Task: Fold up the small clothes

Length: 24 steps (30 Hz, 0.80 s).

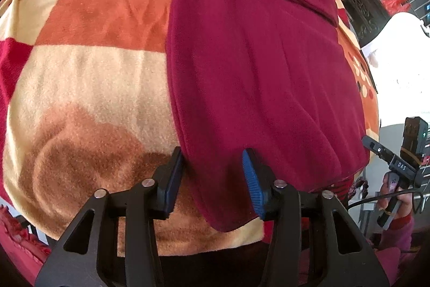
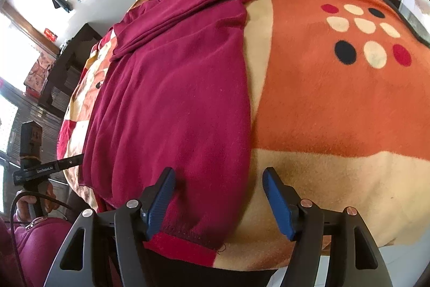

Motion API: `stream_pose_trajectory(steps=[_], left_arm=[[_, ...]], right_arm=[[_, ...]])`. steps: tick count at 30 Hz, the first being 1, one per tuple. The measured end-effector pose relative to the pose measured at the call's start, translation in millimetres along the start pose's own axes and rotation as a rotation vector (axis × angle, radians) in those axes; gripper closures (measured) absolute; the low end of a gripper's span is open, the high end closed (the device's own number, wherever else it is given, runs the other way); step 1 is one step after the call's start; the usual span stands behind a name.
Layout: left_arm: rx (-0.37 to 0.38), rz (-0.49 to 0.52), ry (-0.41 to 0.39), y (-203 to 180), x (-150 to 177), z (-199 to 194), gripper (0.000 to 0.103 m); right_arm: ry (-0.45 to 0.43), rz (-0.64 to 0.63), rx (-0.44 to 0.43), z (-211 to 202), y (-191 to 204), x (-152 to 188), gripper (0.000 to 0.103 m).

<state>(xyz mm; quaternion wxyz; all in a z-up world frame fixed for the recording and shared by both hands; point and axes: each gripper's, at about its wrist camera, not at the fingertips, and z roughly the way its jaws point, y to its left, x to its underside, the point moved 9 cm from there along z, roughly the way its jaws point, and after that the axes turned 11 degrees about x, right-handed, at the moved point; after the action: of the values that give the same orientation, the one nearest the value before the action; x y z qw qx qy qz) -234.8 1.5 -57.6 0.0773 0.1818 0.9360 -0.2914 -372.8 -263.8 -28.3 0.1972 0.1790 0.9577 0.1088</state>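
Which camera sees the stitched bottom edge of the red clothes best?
The right wrist view: the dark red garment's stitched hem shows clearly between that tool's fingers. The left wrist view shows the garment and its near corner, but no stitching can be made out.

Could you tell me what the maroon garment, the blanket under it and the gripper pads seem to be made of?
Garment: probably a soft matte knit or light fleece; it drapes in gentle folds and shows a stitched hem.
Blanket: likely plush synthetic fleece; a fuzzy nap blurs its printed dots.
Pads: apparently blue rubber or plastic, ribbed, on black, seemingly plastic fingers.
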Motion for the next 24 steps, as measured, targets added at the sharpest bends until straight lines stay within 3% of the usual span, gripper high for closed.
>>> stream_pose_trajectory(steps=[2,5,9,16,18,19,21,22,23,24], left_arm=[[0.008,0.014,0.006,-4,-1,2,0.044],[-0.015,0.050,0.023,-10,-2,7,0.037],[-0.029,0.069,0.035,-13,-3,11,0.037],[0.043,0.034,0.063,-11,0,7,0.037],[0.043,0.037,0.063,-10,-1,7,0.038],[0.038,0.045,0.062,-11,-2,6,0.042],[0.044,0.056,0.071,-13,-2,7,0.064],[0.053,0.053,0.085,-13,-1,8,0.081],[0.056,0.052,0.091,-15,-1,9,0.089],[0.059,0.056,0.095,-15,-2,8,0.089]], right_arm=[[0.001,0.004,-0.013,0,1,0,0.036],[0.004,-0.009,-0.032,1,6,1,0.035],[0.002,-0.038,-0.068,1,15,1,0.035],[0.016,-0.039,-0.124,2,24,6,0.035],[0.017,-0.031,-0.137,2,24,5,0.049],[0.014,-0.032,-0.137,1,24,4,0.054],[-0.015,-0.029,-0.136,-4,24,-1,0.079],[-0.035,-0.023,-0.135,-7,23,-5,0.084],[-0.055,-0.019,-0.140,-10,25,-8,0.090],[-0.072,-0.019,-0.148,-13,27,-13,0.092]])
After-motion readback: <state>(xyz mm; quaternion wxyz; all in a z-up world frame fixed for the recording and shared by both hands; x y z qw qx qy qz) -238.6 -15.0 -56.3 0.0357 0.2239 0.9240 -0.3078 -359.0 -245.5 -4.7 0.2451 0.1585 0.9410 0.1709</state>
